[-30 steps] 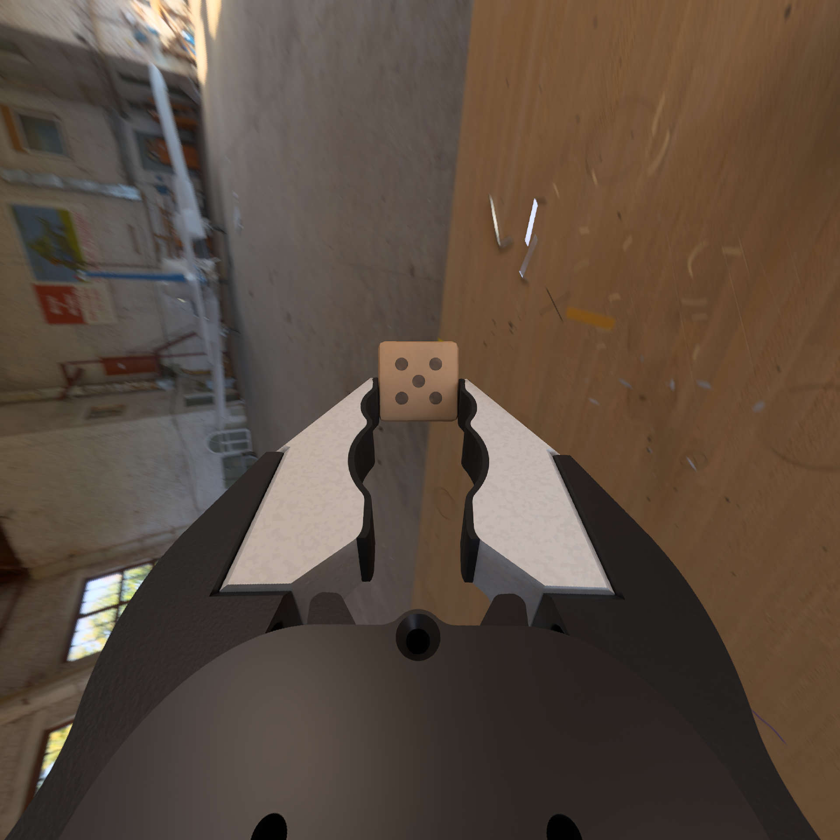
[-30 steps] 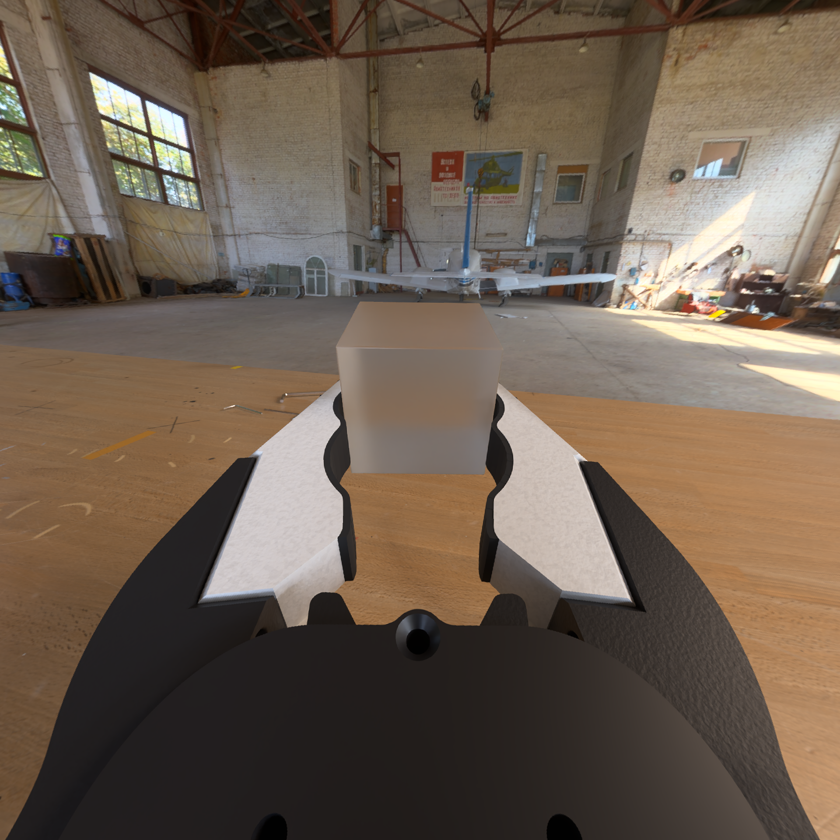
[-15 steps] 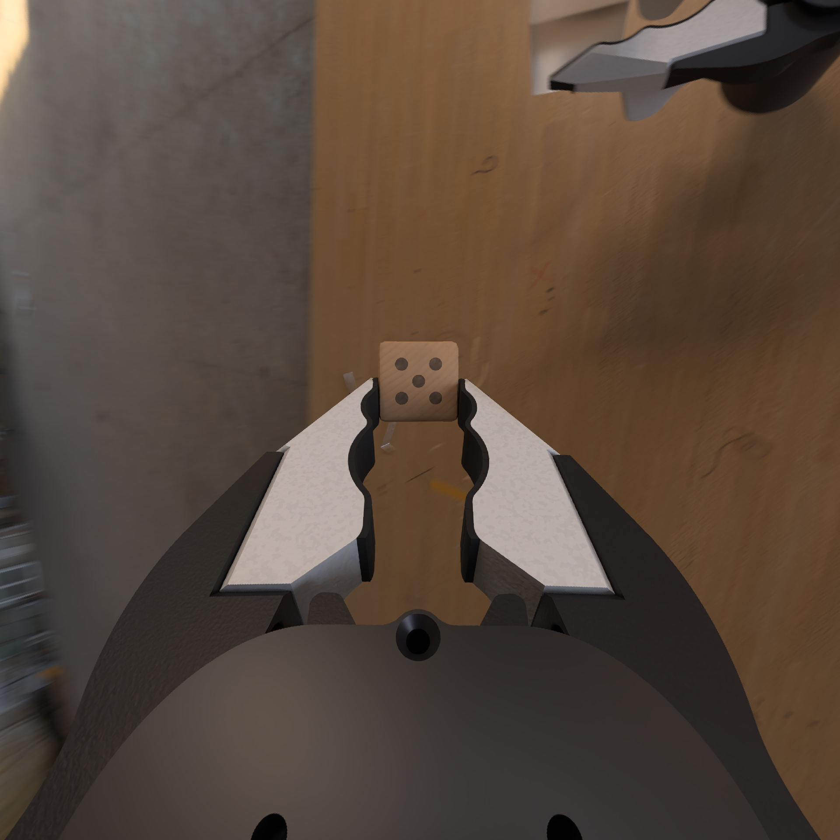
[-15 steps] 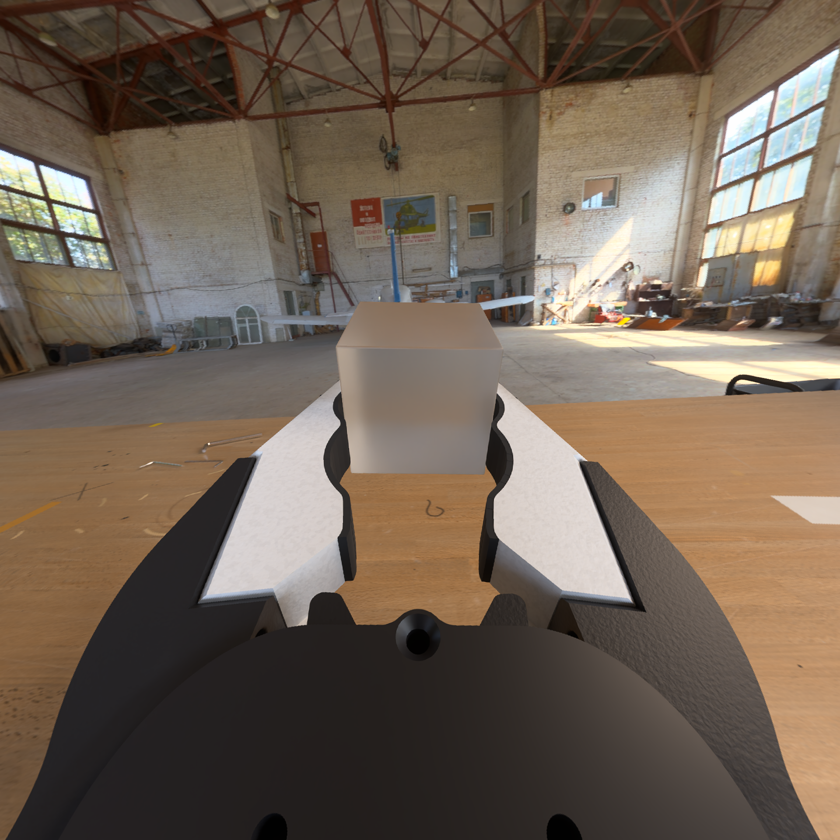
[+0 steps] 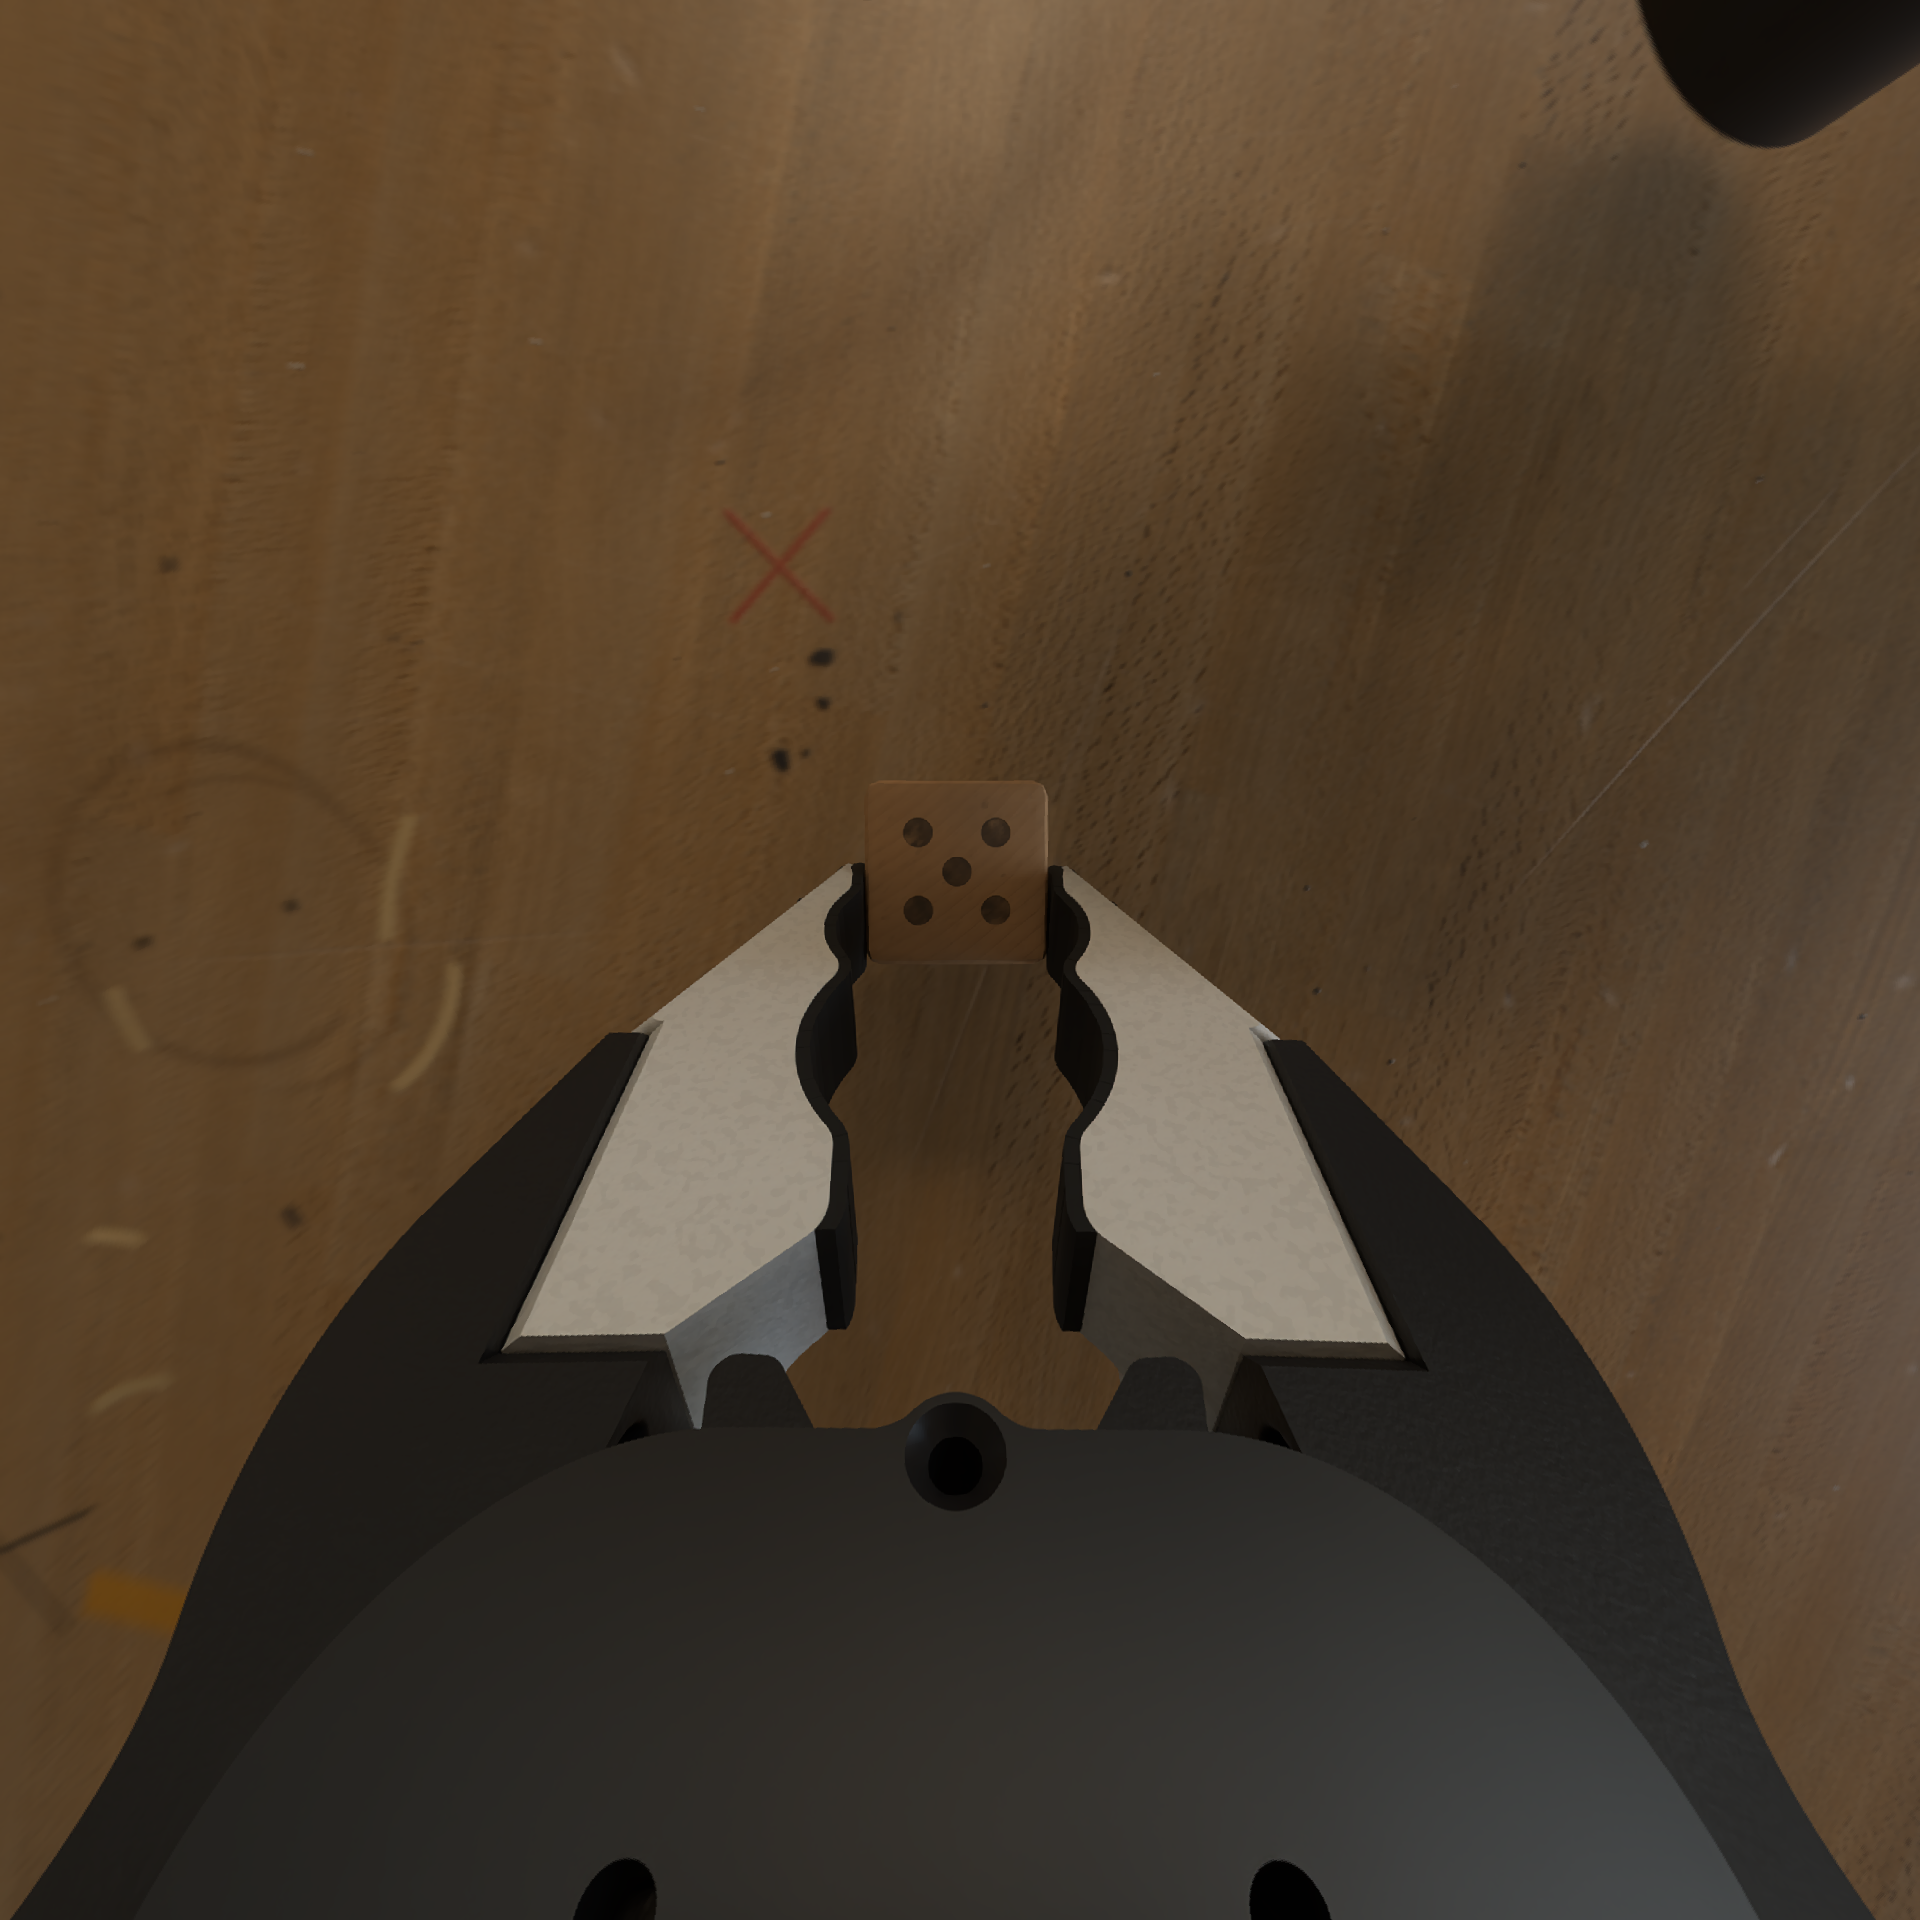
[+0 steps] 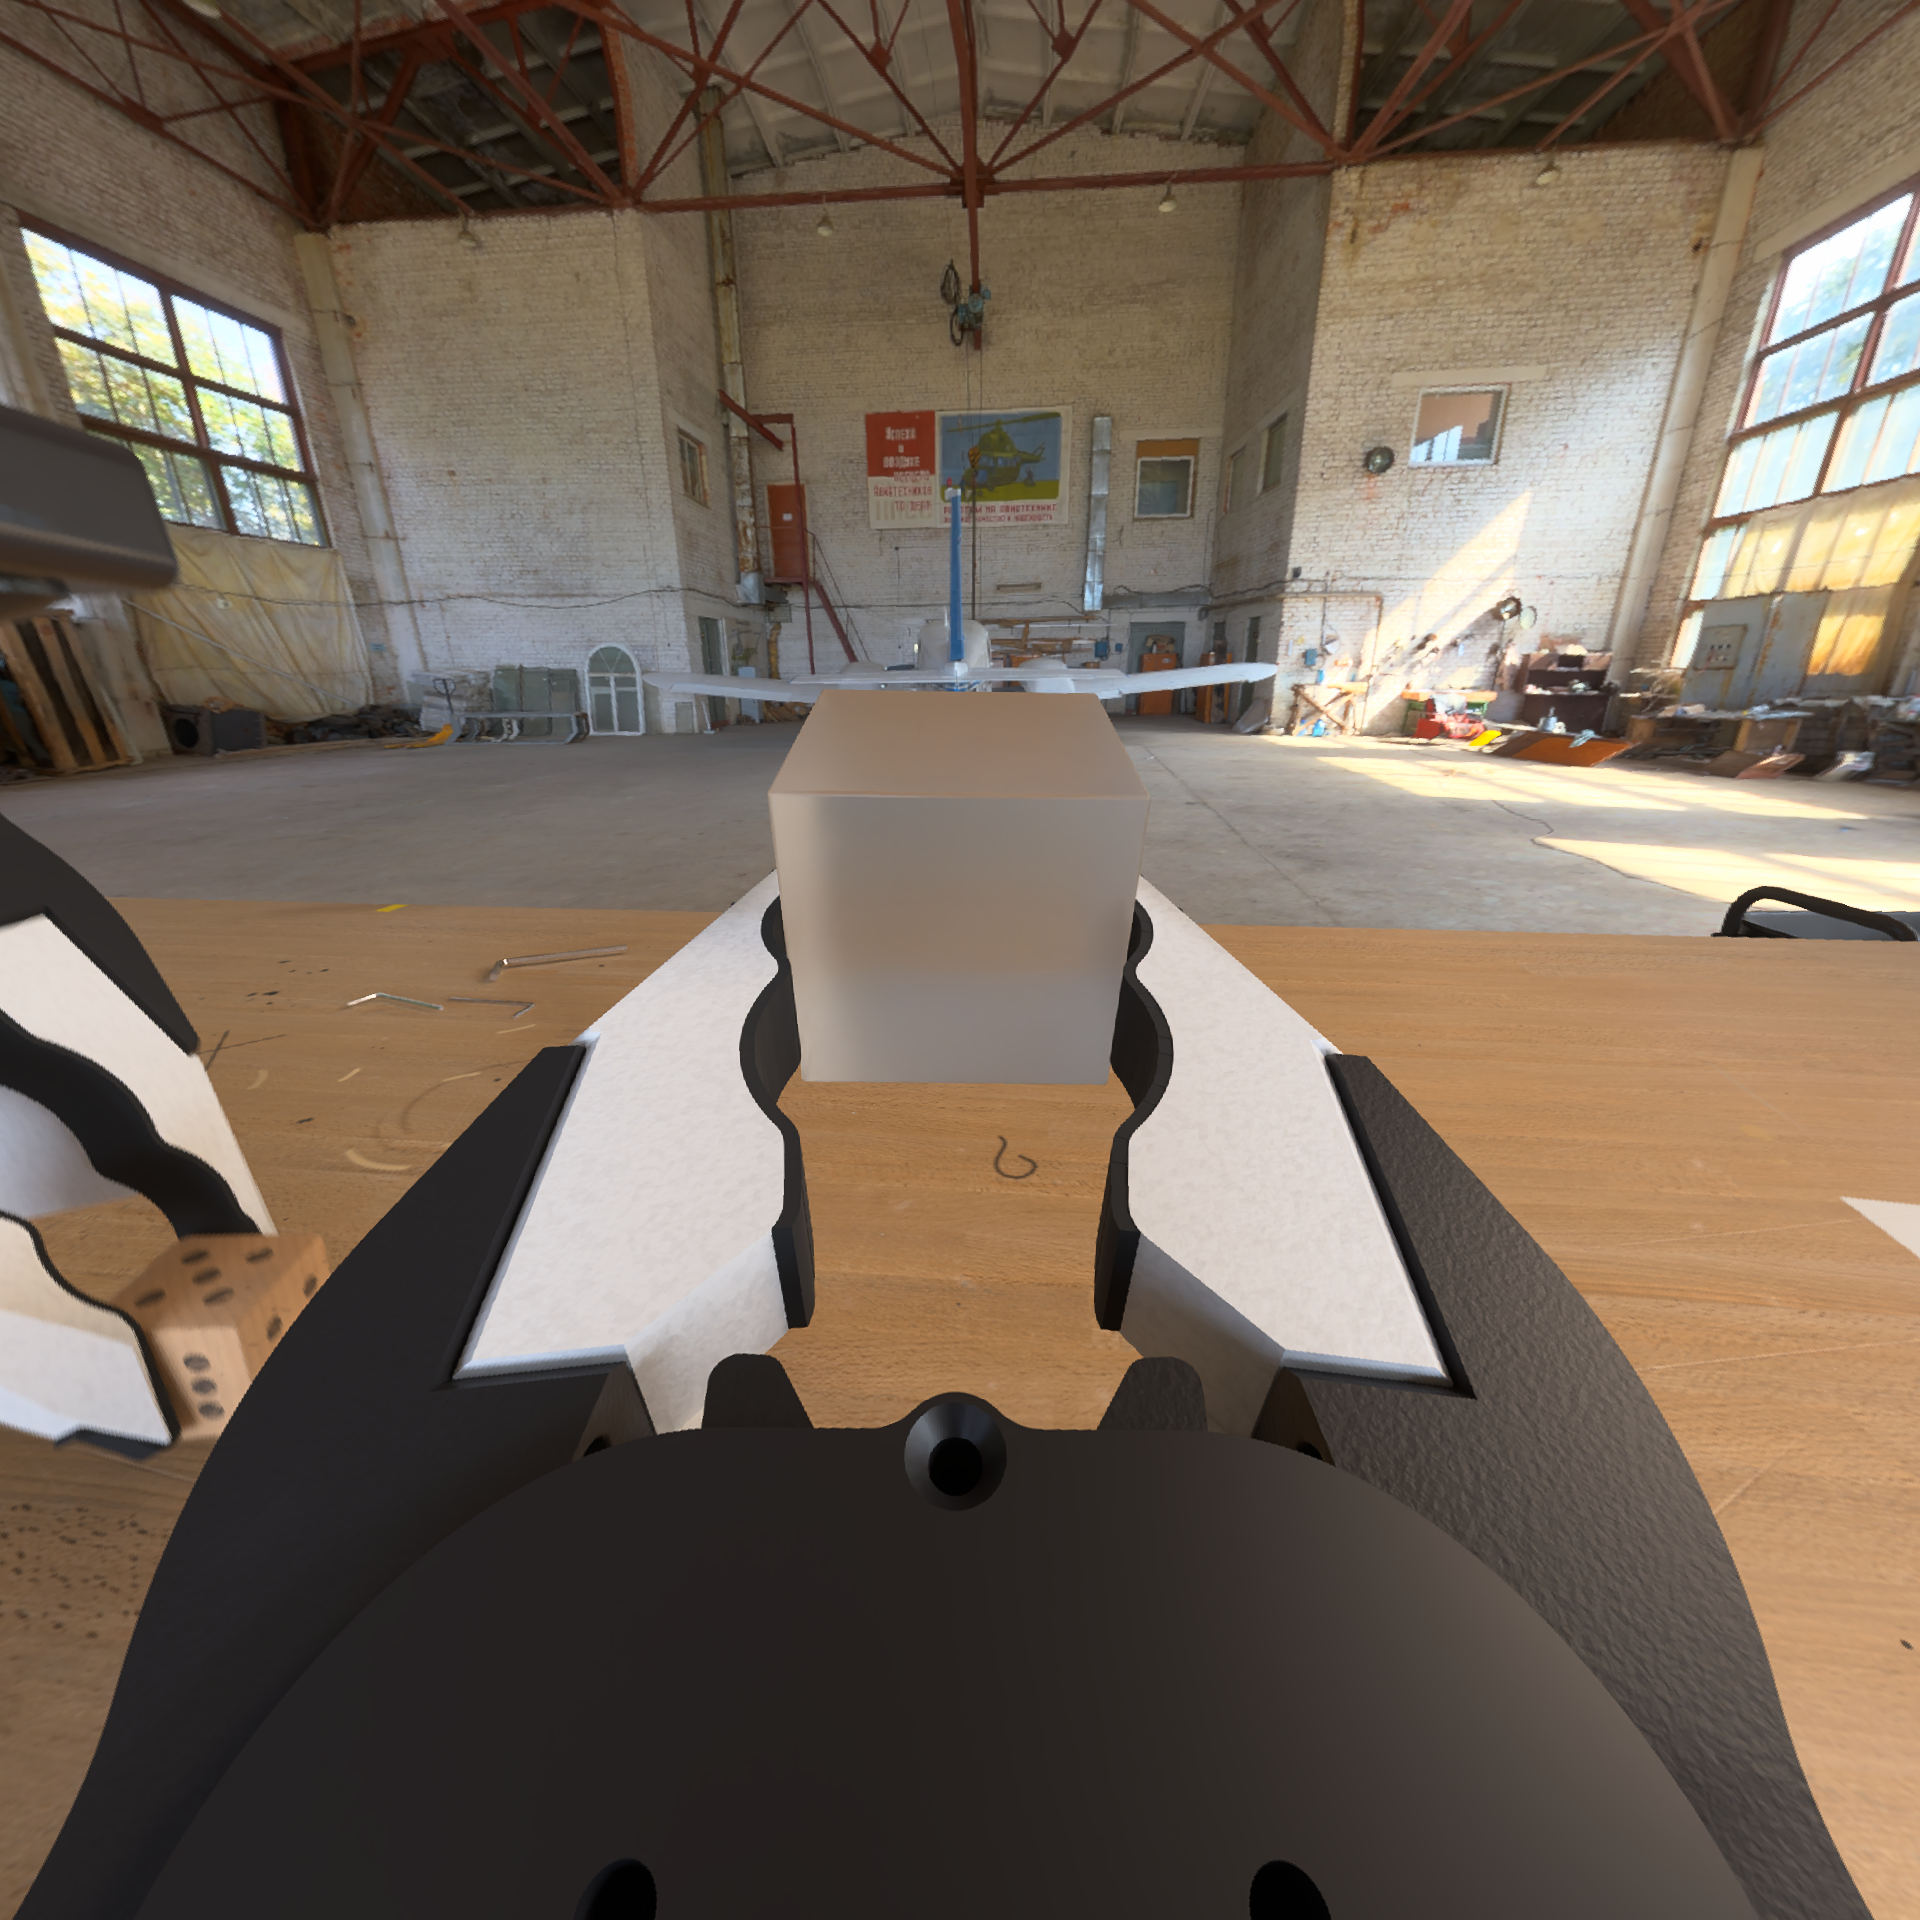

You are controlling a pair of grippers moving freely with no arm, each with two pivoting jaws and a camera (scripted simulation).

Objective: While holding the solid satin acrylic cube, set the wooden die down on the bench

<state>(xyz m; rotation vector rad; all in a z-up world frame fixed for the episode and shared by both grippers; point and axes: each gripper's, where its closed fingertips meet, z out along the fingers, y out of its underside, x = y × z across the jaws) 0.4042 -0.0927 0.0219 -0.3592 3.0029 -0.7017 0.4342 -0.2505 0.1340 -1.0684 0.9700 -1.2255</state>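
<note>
The wooden die (image 5: pixel 956 873) looks like pale, matt wood with softly rounded edges and dark recessed pips; in the right wrist view its sides (image 6: pixel 234 1320) show fine grain. The acrylic cube (image 6: pixel 958 904) is frosted and translucent, with a satin, smooth finish and no sharp reflections. The bench (image 5: pixel 1351 623) is bare wood with long straight grain, matt, marked by scratches, dark specks, a faint ring stain (image 5: pixel 218 904) and a thin red cross (image 5: pixel 779 566). The left gripper (image 5: pixel 956 914) has a matt black, finely textured shell, mottled off-white finger faces and dark, rubbery-looking wavy pads (image 5: pixel 836 1091). The right gripper (image 6: pixel 956 987) shows the same finishes.
</note>
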